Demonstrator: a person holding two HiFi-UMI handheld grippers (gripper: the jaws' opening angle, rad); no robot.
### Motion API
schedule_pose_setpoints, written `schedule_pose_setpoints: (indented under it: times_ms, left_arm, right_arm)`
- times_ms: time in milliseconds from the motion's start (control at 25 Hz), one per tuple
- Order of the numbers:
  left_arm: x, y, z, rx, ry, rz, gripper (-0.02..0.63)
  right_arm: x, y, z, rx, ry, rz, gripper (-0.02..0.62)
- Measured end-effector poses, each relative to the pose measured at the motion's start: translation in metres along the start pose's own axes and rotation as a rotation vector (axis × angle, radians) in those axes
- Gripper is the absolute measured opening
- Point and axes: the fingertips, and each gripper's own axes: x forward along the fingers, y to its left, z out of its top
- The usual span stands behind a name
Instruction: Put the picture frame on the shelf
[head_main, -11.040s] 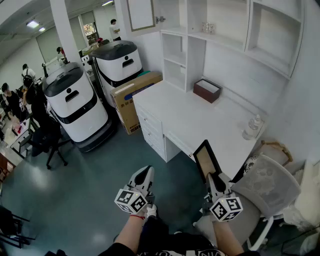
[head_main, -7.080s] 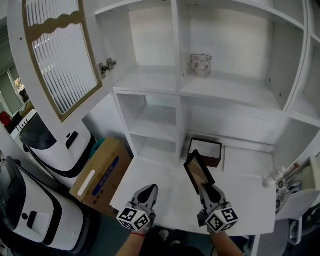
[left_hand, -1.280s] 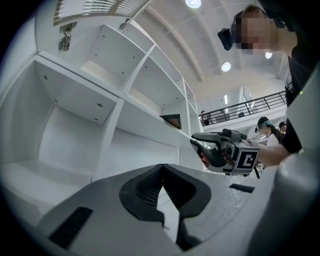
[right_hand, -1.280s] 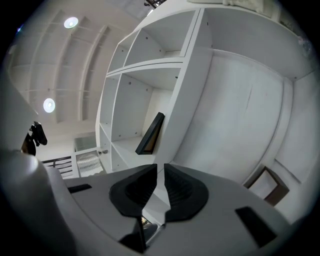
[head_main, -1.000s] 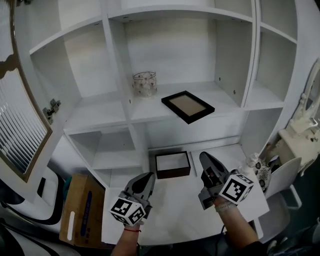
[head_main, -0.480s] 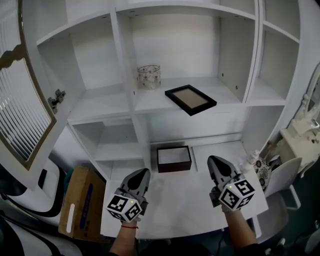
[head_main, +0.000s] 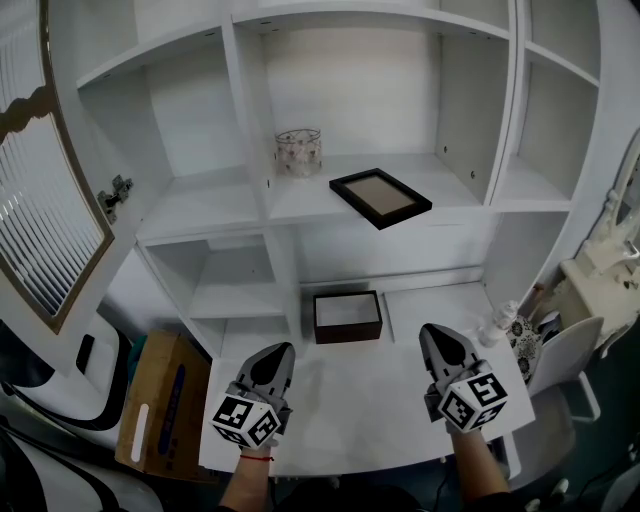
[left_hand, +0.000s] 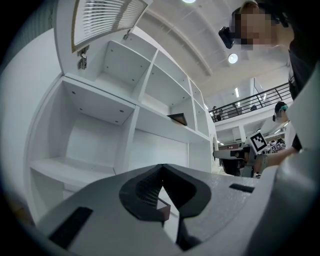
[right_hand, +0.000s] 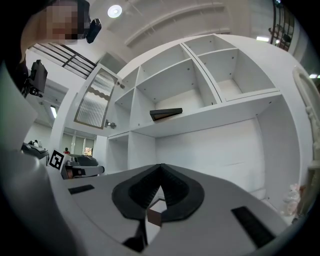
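The black picture frame (head_main: 380, 198) lies flat on the middle shelf (head_main: 455, 190) of the white unit, to the right of a glass jar (head_main: 298, 152). It shows from below as a dark edge in the left gripper view (left_hand: 178, 118) and the right gripper view (right_hand: 166, 114). Neither gripper touches it. My left gripper (head_main: 277, 353) and right gripper (head_main: 436, 336) hover low over the desk (head_main: 340, 385), well below the shelf. Both are shut and hold nothing, their jaws meeting at the tips (left_hand: 161, 167) (right_hand: 160, 167).
A brown open box (head_main: 347, 316) sits at the back of the desk between the grippers. A cabinet door (head_main: 40, 170) hangs open at the left. A cardboard carton (head_main: 165, 400) stands beside the desk. A small bottle (head_main: 497, 322) is at the desk's right edge, near a chair (head_main: 560, 345).
The right gripper carried the frame earlier; now the frame rests on the shelf. Over the last second both grippers have drawn back and down toward the desk's front.
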Motion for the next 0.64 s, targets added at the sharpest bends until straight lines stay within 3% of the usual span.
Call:
schedule_pose_setpoints:
  times_ms: [640]
  left_arm:
    - [0.004,0.0055,0.0027,0.002,-0.01,0.027,0.005]
  right_arm:
    - [0.0029,-0.0077,-0.008,-0.012,0.017,0.002,0.005]
